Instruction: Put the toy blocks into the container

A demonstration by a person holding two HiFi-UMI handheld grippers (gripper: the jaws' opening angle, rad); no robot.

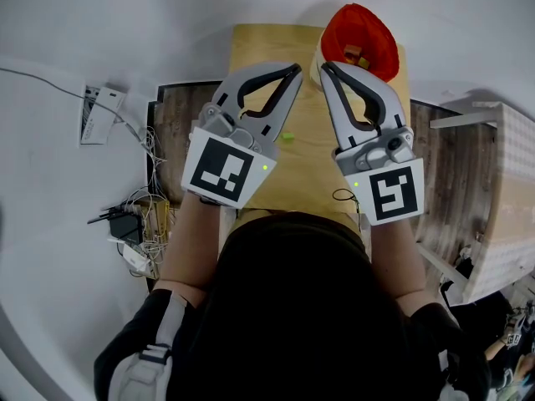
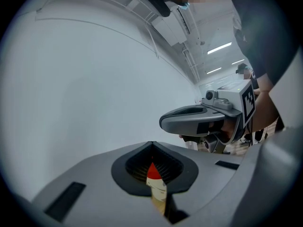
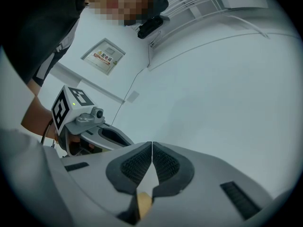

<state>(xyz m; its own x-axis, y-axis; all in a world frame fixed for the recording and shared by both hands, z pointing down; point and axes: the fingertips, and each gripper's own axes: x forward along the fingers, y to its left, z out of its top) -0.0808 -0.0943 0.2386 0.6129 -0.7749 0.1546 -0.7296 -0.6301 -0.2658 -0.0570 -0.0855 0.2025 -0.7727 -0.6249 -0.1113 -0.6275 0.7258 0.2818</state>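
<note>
A red container (image 1: 359,32) stands at the far right of the small wooden table (image 1: 259,44), with a few toy blocks (image 1: 353,54) inside it. One small green block (image 1: 287,137) lies on the tabletop between the two grippers. My left gripper (image 1: 294,68) is held above the table's middle, shut and empty. My right gripper (image 1: 324,65) points at the container's near rim, shut too, with nothing in it. In the left gripper view the jaws (image 2: 151,144) meet, and a sliver of red shows through the gap below. The right gripper view shows its jaws (image 3: 151,144) pressed together.
A tangle of cables and a power adapter (image 1: 134,224) lies on the floor to the left of the table, beside a white box (image 1: 100,111). A pale shelf unit (image 1: 501,199) stands to the right. The table is narrow, with dark floor boards on both sides.
</note>
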